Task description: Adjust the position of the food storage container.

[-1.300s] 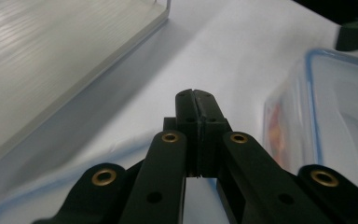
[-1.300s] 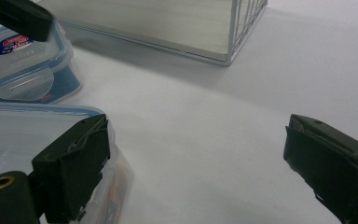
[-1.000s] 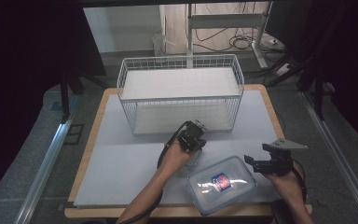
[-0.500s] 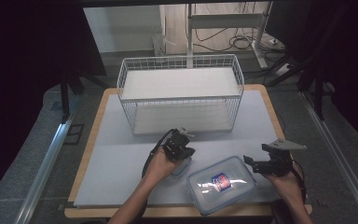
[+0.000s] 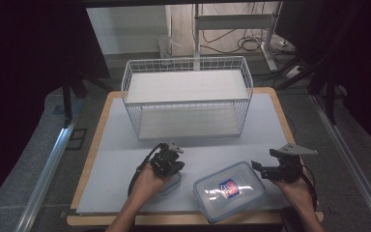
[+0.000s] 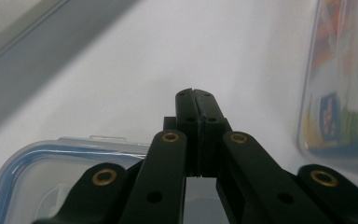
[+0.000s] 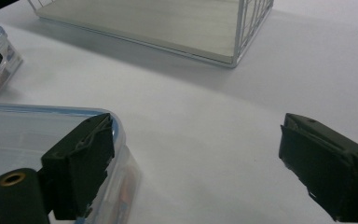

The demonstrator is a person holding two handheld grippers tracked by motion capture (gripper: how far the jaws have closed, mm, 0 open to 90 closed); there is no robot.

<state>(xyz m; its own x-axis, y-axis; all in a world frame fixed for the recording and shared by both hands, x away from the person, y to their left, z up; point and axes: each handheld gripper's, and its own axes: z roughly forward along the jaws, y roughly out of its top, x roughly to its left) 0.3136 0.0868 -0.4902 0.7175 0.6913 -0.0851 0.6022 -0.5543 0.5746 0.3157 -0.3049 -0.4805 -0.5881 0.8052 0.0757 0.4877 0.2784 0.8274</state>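
My left gripper (image 5: 168,166) is shut and empty, hovering just above a small clear container with a blue-rimmed lid (image 5: 173,182) near the table's front. In the left gripper view the closed jaw tips (image 6: 196,95) point at bare white table, with that small container (image 6: 32,163) below them. A larger clear container (image 5: 229,191) with a blue rim and a colourful packet inside lies to the right. My right gripper (image 5: 265,162) stands open at its right end. In the right gripper view one of its fingers (image 7: 79,163) is beside that container's corner (image 7: 23,135).
A white wire basket (image 5: 188,99) with a pale floor board stands at the back middle of the white mat (image 5: 121,150), open at the top. In the right gripper view its corner (image 7: 235,51) is ahead. The wooden table edge (image 5: 94,145) runs along the left.
My left hand has drawn back from in front of the basket, leftward and toward the person, with its jaws shut throughout. It now sits over the small container. The right hand has not moved.
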